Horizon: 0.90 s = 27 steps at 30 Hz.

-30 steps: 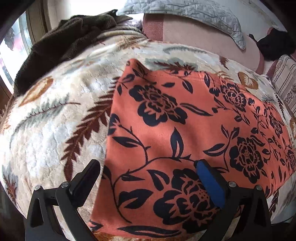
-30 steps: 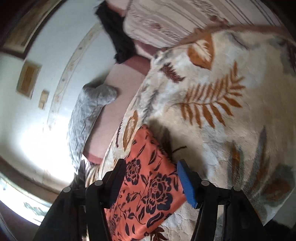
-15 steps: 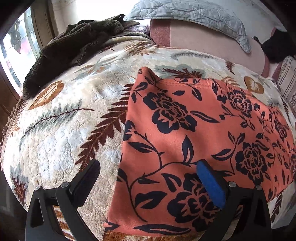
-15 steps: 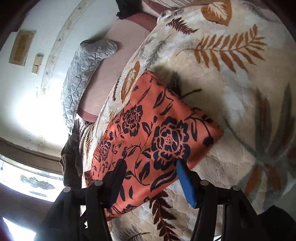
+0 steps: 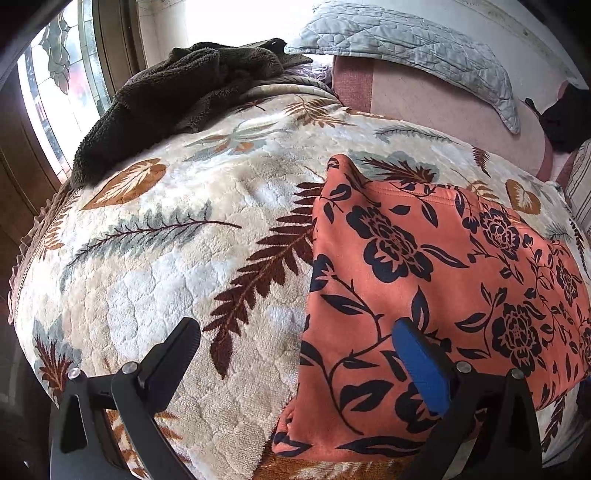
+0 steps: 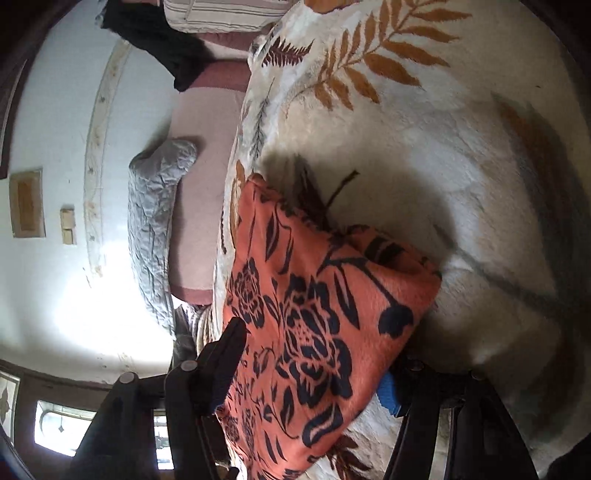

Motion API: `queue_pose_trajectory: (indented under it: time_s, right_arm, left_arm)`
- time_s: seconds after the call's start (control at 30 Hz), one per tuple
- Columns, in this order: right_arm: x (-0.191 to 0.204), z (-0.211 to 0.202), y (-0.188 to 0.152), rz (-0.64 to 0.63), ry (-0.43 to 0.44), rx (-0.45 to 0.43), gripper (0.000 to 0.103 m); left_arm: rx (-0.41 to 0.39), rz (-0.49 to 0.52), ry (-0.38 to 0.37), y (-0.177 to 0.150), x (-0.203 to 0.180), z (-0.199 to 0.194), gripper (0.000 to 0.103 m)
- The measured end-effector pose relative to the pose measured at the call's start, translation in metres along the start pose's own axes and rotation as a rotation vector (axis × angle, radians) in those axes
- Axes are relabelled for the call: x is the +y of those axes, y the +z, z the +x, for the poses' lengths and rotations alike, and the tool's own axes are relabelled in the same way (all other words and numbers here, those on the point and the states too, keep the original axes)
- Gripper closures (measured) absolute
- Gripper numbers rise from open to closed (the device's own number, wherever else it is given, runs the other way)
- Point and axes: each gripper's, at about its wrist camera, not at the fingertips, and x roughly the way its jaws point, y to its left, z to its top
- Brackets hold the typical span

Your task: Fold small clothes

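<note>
Fingers of the left hand-held gripper stand wide apart at the bottom of the left wrist view, one black, one with a blue pad, with nothing clamped between them: the black finger hangs over the bare blanket and the blue-padded one over the near part of the orange floral garment. This garment, orange with dark navy flowers and vines, lies folded and flat on the cream leaf-patterned blanket that covers the bed, its left edge running straight away from the camera and a stitched hem along its far side. In the right wrist view the jaws of the right hand-held gripper are opening, and the end of the same garment sits between them; its cloth covers most of the blue-padded finger, so whether the pads press on it I cannot tell. Farther off on the blanket, toward the window, lies a heap of dark brown fleecy cloth. Beyond the blanket's far edge is a pink bedsheet with a grey quilted pillow on it, and a black cloth lies near a striped pillow by the white wall.
</note>
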Motion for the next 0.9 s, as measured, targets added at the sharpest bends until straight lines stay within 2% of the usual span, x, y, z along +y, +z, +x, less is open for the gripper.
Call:
queue_pose_trajectory:
  time_s: [0.2, 0.23, 0.27, 0.3, 0.33, 0.47, 0.63, 0.9]
  right_arm:
    - [0.004, 0.003, 0.004, -0.008, 0.011, -0.026, 0.037]
    - [0.006, 0.003, 0.004, -0.029, -0.002, -0.022, 0.042]
    - [0.009, 0.004, 0.004, -0.057, -0.031, -0.030, 0.068]
    - [0.012, 0.007, 0.003, -0.098, -0.081, -0.036, 0.083]
    - [0.010, 0.007, 0.003, -0.120, -0.115, -0.033, 0.083]
    - [0.022, 0.009, -0.002, -0.190, -0.139, -0.054, 0.083]
    - [0.009, 0.013, 0.001, -0.104, -0.096, -0.034, 0.082]
    - [0.006, 0.015, 0.001, -0.085, -0.087, -0.031, 0.078]
  left_arm:
    - [0.066, 0.030, 0.012, 0.000, -0.009, 0.016, 0.000]
    - [0.085, 0.035, 0.012, -0.001, -0.012, 0.020, 0.000]
    - [0.091, 0.030, 0.008, -0.001, -0.012, 0.022, 0.000]
    - [0.085, 0.025, 0.005, -0.001, -0.013, 0.021, 0.000]
    - [0.077, 0.028, 0.006, 0.000, -0.014, 0.020, 0.000]
    - [0.057, 0.033, -0.006, 0.001, -0.017, 0.015, 0.000]
    - [0.052, 0.046, 0.006, -0.001, -0.017, 0.015, 0.000]
    - [0.059, 0.030, 0.004, 0.000, -0.014, 0.018, 0.000]
